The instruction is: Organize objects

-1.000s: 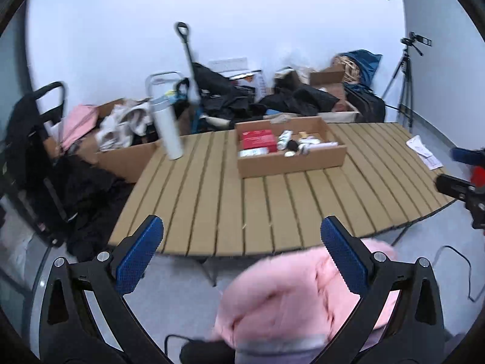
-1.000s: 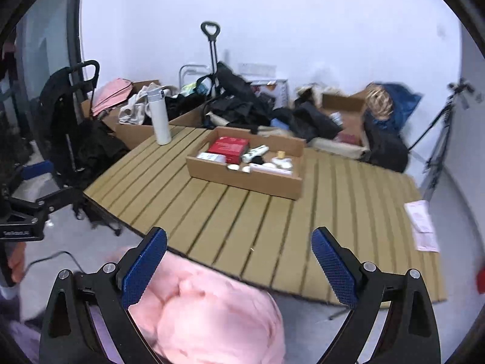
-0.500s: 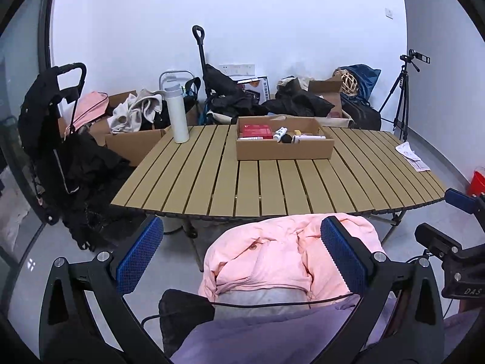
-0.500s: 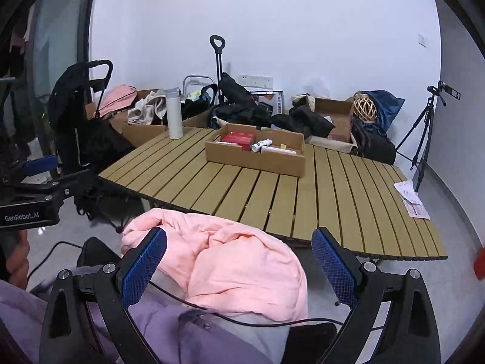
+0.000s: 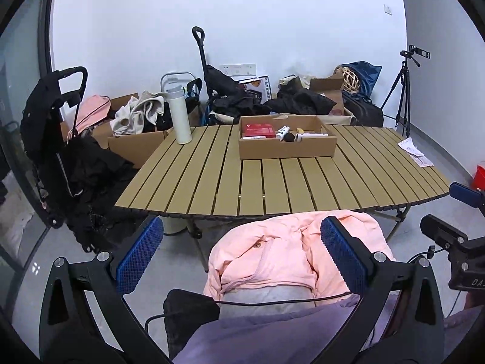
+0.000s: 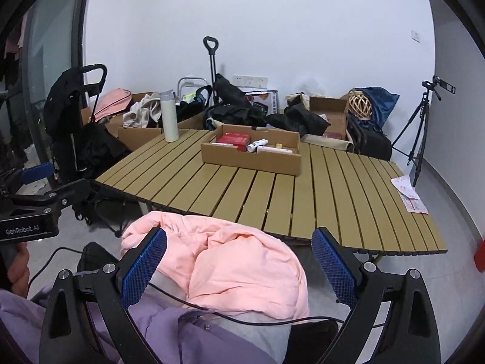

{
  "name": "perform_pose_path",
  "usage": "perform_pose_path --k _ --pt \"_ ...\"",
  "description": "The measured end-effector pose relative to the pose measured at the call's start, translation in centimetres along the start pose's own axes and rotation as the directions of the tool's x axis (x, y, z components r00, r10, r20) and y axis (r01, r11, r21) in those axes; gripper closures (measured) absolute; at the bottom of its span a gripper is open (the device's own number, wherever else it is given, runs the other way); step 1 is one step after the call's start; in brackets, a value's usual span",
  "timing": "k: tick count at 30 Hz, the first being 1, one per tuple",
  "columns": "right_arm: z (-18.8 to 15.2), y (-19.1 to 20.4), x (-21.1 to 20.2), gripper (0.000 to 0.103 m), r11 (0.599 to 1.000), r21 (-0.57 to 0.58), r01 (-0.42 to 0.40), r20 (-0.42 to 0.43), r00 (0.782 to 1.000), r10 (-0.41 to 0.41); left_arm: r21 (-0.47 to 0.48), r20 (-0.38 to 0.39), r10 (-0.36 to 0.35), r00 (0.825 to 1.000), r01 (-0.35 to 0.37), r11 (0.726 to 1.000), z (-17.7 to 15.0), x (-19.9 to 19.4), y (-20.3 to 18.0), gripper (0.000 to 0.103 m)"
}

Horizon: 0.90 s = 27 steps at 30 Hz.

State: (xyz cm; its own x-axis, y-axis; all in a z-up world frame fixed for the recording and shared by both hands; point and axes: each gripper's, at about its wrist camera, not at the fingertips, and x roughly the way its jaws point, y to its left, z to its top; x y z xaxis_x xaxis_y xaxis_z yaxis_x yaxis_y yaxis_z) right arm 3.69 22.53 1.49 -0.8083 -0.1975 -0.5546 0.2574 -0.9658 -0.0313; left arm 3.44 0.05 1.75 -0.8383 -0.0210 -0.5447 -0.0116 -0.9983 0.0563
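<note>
Cardboard box (image 5: 287, 148) on table (image 5: 272, 185), well beyond both open jaws.

A bare white-walled recording room: slatted folding table (image 5: 272, 182), camera tripod (image 5: 401, 91), clutter of cardboard boxes (image 5: 136, 148).

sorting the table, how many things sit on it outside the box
2: a white bottle at the table's far left corner, and a paper at its right edge. The box could hide something behind it.
</note>
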Motion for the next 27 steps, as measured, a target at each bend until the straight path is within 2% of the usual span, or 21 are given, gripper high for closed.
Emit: perform_pose_path --k 17,22,27 --pt "-0.3 0.5 0.3 0.005 1.000 -0.005 -0.005 -0.019 1.000 0.005 0.008 -0.003 -0.013 1.000 0.013 1.000 -0.1 0.1 0.3 0.000" --pt "-0.4 0.1 0.3 0.005 1.000 0.009 -0.017 -0.008 1.000 0.017 0.014 -0.032 0.021 0.999 -0.020 1.000 -0.2 0.8 0.1 0.000" --pt "-0.6 0.0 1.1 0.005 0.999 0.035 -0.022 -0.030 0.999 0.024 0.007 -0.033 0.023 0.999 -0.022 1.000 -0.2 0.9 0.5 0.000"
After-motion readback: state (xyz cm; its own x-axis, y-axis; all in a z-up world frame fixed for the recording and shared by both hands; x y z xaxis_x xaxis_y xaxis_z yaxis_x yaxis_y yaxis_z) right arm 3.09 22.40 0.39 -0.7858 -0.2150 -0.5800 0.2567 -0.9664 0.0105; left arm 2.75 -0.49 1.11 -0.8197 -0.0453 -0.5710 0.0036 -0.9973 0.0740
